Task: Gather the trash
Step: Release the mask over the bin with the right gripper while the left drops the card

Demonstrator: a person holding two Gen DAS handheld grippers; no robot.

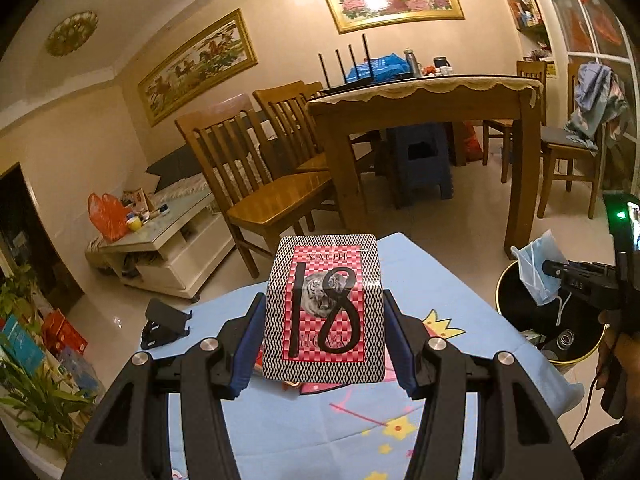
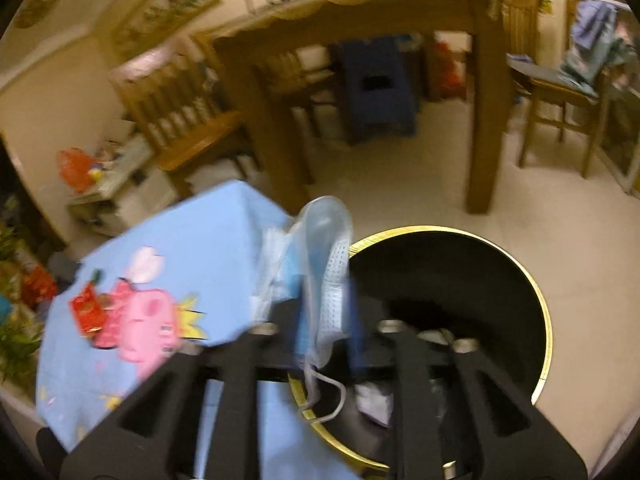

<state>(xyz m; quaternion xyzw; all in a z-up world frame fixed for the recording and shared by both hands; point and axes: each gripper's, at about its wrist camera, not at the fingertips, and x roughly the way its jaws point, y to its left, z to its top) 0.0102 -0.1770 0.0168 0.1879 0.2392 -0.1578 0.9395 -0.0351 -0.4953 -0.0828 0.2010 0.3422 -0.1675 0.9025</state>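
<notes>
Presently, largest to smallest:

Room: dining table (image 1: 420, 96), wooden chairs (image 1: 256, 184), framed paintings on the wall, pale tiled floor.

Surface: work table under a blue cartoon cloth (image 1: 320, 432); phone stand (image 1: 164, 322) near its far left edge; red wrapper (image 2: 86, 310) lying on the cloth.

Bin (image 2: 532, 264): black, gold-rimmed, on the floor just beside the table, some rubbish already inside.

Card box (image 1: 326, 312): gripped between the pads of the left gripper (image 1: 325, 350), lifted clear of the cloth.

Mask (image 2: 324, 276): over the bin's near rim, hanging between the jaws of the right gripper (image 2: 326, 320), which stand apart.

Step, as judged: dropping the mask. Next: let it fall clear, then carry the box across to the bin.
</notes>
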